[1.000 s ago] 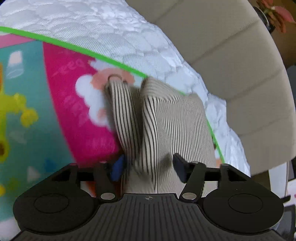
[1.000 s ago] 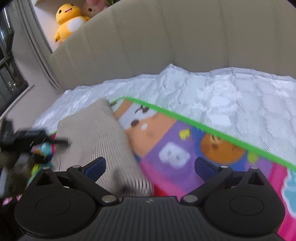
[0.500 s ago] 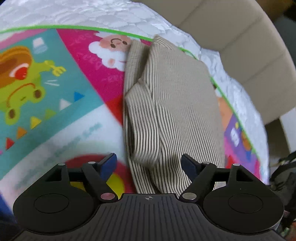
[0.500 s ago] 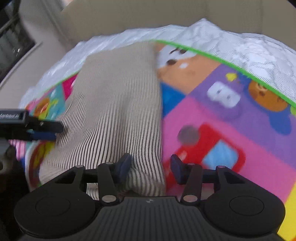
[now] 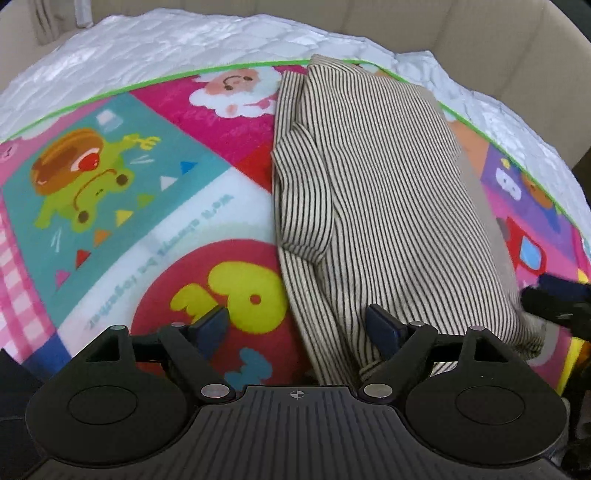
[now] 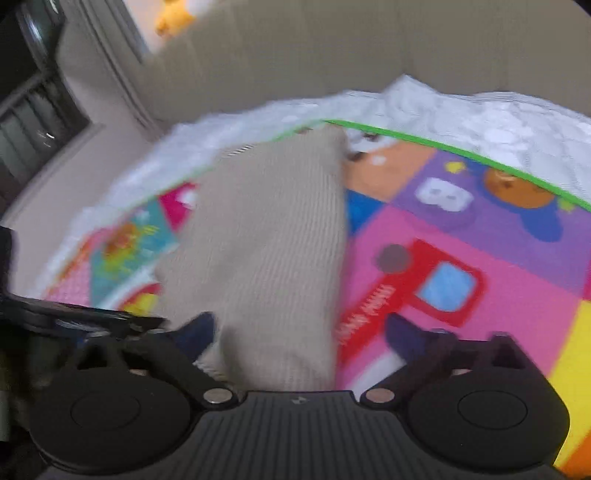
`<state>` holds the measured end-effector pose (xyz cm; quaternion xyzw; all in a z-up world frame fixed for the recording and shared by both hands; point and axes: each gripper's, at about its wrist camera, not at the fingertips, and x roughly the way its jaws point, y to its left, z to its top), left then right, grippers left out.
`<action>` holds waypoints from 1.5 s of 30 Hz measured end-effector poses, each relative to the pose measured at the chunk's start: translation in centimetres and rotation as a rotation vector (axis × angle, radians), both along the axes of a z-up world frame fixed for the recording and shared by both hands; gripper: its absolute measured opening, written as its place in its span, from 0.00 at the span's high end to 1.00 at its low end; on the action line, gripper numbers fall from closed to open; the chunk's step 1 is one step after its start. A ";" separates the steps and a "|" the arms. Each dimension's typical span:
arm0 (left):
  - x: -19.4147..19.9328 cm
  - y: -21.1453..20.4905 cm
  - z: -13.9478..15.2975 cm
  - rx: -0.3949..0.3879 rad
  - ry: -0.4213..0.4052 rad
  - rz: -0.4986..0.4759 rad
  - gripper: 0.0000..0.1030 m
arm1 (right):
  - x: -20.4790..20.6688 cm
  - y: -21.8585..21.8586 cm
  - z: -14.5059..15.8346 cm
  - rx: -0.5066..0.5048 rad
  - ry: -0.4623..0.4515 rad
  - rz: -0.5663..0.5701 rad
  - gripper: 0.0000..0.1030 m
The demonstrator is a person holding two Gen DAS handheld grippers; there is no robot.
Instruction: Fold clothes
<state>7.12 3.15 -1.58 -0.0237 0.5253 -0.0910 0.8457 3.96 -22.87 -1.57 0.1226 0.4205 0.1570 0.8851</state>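
**Striped garment folded narrow, both grippers letting go**

The striped garment [image 5: 388, 206] lies folded into a long, narrow bundle on the play mat [image 5: 110, 206], its far end reaching the mat's green far edge and its near end right under my tools. I judge the lengthwise folds done; a loose flap shows along its left side, and a crosswise fold to shorten it probably remains.

My left hand-held gripper [image 5: 299, 326] has its jaws opening, straddling the bundle's near left edge with the pads not pressing on it. My right hand-held gripper [image 6: 301, 332] is opening too, jaws wide, the bundle's near right edge between them, ungripped as far as the blur lets me tell.

The mat, bright with cartoon panels, covers a white quilted bed [image 5: 184, 40]. A beige padded headboard [image 6: 295, 55] stands behind, and a yellow plush toy [image 6: 171, 18] sits blurred beyond it.
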 end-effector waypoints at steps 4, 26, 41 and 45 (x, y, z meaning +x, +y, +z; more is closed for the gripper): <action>-0.3 -0.4 -0.2 0.021 0.003 -0.013 0.15 | 0.8 2.5 -2.8 -0.183 0.117 0.063 0.00; -0.9 -0.3 -1.1 0.056 0.044 -0.056 0.03 | -0.5 1.0 0.1 -0.070 -0.007 0.015 0.00; -0.4 0.2 2.5 -0.091 -0.035 -0.122 0.01 | 1.2 0.7 -2.1 -0.146 0.093 -0.036 0.00; -0.2 -1.5 1.3 0.006 -0.019 -0.202 0.01 | 1.3 0.4 -2.0 -0.135 0.090 -0.041 0.00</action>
